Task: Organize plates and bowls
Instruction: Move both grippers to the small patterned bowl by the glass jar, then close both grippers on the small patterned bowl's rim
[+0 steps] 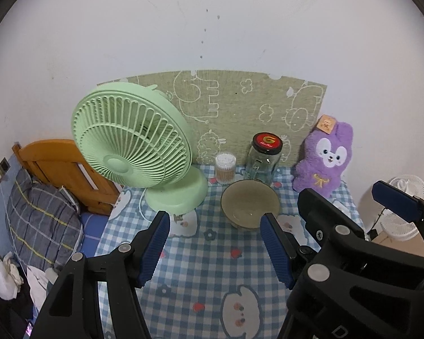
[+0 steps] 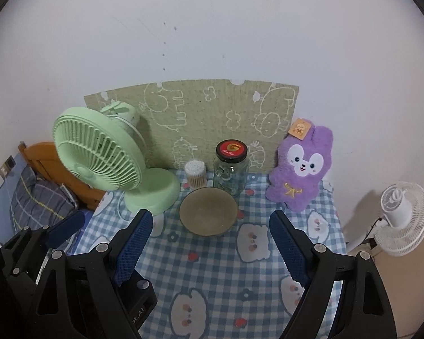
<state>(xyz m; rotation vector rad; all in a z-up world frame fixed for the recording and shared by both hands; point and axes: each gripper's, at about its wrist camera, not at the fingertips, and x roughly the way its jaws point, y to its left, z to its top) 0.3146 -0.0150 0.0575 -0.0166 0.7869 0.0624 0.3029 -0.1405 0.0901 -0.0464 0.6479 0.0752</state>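
Left wrist view: left gripper (image 1: 214, 243) jaws apart with nothing between them, aimed down over the checked tablecloth (image 1: 200, 271). Bowl (image 1: 250, 204) upright near the back edge of the table, just ahead of the right-hand pad — close to the glass jar (image 1: 264, 159), cotton-swab tub (image 1: 225, 168) and green fan (image 1: 132, 144). Right gripper (image 1: 350, 197) alongside, also spread.

Right wrist view: right gripper (image 2: 209, 247) wide and empty, bowl (image 2: 208, 211) roughly centred ahead of its jaws, purple plush (image 2: 299, 166) toward the back right corner. Probably the approach to the bowl — best taken by the rim on the near side, keeping clear of jar and fan base.
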